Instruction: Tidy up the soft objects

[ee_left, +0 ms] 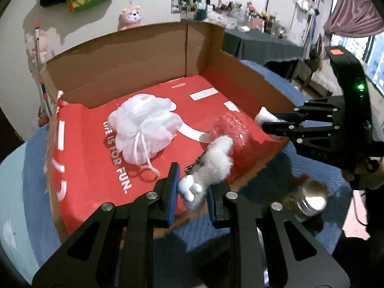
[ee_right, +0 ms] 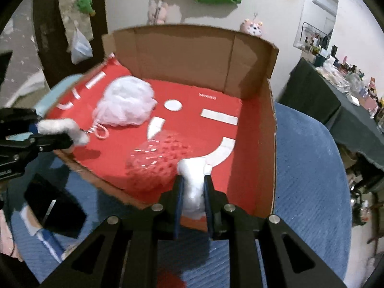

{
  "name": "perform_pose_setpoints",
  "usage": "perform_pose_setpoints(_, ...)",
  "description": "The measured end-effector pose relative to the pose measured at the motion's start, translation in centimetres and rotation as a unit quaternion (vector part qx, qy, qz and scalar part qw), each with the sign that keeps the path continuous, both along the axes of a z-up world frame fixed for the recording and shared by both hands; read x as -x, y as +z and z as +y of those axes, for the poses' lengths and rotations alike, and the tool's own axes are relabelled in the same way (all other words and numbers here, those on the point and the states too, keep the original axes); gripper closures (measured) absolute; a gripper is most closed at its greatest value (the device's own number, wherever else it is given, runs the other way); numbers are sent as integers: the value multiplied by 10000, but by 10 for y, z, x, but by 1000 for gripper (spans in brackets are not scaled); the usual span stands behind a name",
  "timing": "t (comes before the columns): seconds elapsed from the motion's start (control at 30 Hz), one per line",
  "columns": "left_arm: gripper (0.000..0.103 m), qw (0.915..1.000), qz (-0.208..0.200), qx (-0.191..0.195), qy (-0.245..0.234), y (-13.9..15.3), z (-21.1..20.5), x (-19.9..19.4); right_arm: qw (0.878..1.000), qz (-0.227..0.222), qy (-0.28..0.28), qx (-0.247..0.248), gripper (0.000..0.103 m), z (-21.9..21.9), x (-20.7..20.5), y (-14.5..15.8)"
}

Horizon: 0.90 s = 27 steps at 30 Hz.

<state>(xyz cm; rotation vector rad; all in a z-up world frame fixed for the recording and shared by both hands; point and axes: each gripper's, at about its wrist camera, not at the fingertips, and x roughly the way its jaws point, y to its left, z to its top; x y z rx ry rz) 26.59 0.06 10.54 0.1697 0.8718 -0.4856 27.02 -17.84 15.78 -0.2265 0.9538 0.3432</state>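
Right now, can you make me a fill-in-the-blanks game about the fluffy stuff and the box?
1. The left gripper holds a fluffy grey ____ charm.
2. The white mesh pouf lies on the ____ bag inside the cardboard box.
3. The right gripper fingers squeeze something soft and ____.

Missing words: keychain; red; white

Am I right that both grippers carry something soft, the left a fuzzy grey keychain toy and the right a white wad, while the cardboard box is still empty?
Not quite: the cardboard box is not empty. The right wrist view shows a white mesh pouf and a clear bubble-wrap bundle already lying on its red liner. The rest holds: the left gripper grips the grey keychain toy, the right gripper the white wad.
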Motion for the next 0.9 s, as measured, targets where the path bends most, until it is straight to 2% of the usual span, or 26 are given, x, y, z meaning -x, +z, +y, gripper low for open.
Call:
perform_pose_setpoints(0.27,84,9983,396,-435,4,-22,-18,-37,9977,386,49,548,85,11,-27,-19)
perform_pose_setpoints(0.53,84,9957,487,-792,38,-34,-26,-53,9952,600,101,764,85,18,-43,-28)
perform_pose_setpoints(0.9,83,9951,456,-870,-83,-40,-31,-56,9939,618,163,894,82,21,-48,-38)
